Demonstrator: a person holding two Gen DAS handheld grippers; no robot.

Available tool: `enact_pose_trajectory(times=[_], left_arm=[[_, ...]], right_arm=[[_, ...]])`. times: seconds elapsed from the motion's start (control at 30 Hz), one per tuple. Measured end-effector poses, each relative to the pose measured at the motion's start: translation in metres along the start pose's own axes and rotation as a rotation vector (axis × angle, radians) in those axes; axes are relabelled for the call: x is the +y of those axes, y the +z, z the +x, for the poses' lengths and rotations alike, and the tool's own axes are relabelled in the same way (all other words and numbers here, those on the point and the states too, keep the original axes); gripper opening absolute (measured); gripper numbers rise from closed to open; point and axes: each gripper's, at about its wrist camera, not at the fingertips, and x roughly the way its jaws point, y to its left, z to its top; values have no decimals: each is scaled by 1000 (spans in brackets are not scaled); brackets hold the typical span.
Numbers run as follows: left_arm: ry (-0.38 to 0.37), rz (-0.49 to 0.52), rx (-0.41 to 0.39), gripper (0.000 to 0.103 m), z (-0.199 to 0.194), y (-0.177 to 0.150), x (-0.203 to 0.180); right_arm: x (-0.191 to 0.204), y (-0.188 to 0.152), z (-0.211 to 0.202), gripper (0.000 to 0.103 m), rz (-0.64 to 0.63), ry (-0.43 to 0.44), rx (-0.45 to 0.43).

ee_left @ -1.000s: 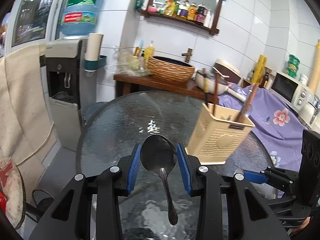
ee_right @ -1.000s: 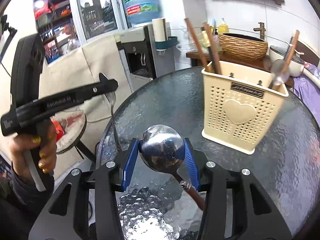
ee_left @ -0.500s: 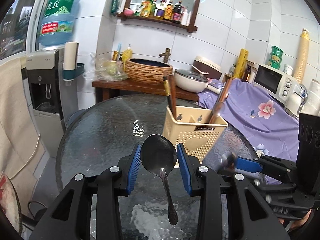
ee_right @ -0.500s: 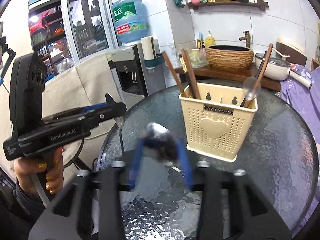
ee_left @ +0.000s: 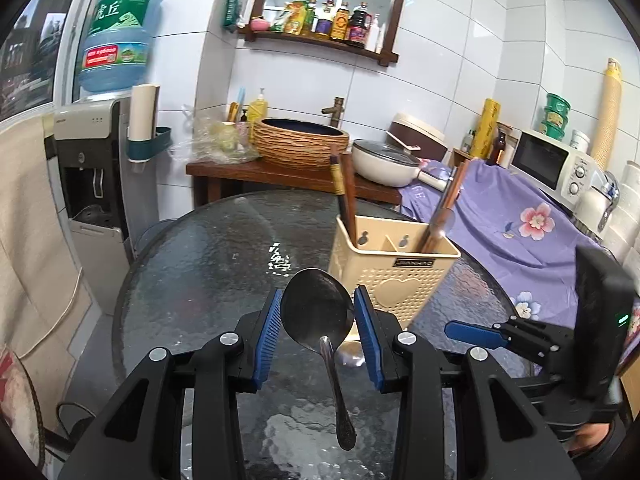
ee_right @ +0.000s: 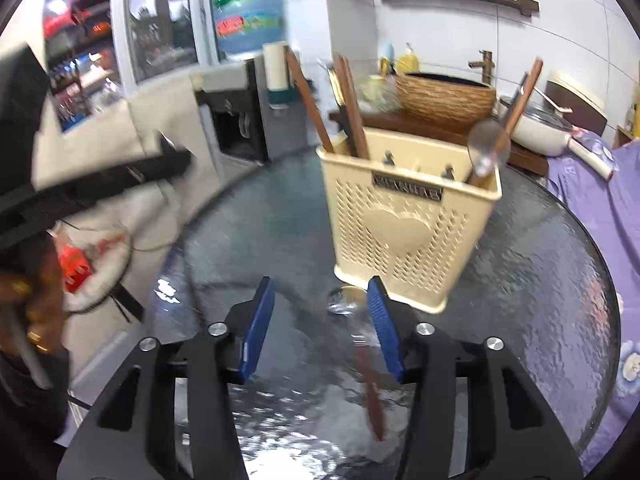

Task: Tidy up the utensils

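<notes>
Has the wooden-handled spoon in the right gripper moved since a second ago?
Yes. It has left the right gripper, whose jaws are opening, and now lies on the glass table, its bowl beside the base of the cream utensil holder: wooden-handled spoon.

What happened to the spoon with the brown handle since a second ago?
The right gripper let it go: its fingers are opening, and the brown-handled spoon now lies on the glass table in front of the cream utensil holder, near the right finger. The left gripper still pinches the metal spoon by its bowl.
</notes>
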Motion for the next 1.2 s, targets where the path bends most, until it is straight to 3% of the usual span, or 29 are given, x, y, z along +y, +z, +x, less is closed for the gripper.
enact_pose_trajectory(times=[0.2, 0.3, 0.4, 0.57, 0.97, 1.1, 1.2], left_arm=[[4, 0, 21, 36, 5, -6, 3], [4, -9, 33, 36, 9, -9, 7], [8, -29, 45, 36, 13, -13, 15], [22, -44, 67, 36, 18, -18, 27], [19, -47, 93, 36, 28, -25, 38], [17, -50, 100, 36, 32, -25, 40], [14, -49, 103, 36, 33, -26, 40]], right_arm=[[-14, -9, 42, 49, 10, -1, 104], [-10, -10, 61, 49, -50, -12, 151], [-1, -12, 82, 58, -126, -32, 207], [-5, -14, 112, 58, -143, -41, 275], [0, -1, 157, 57, -165, -25, 345], [0, -1, 157, 48, -168, -17, 342], [0, 0, 156, 48, -174, -27, 340]])
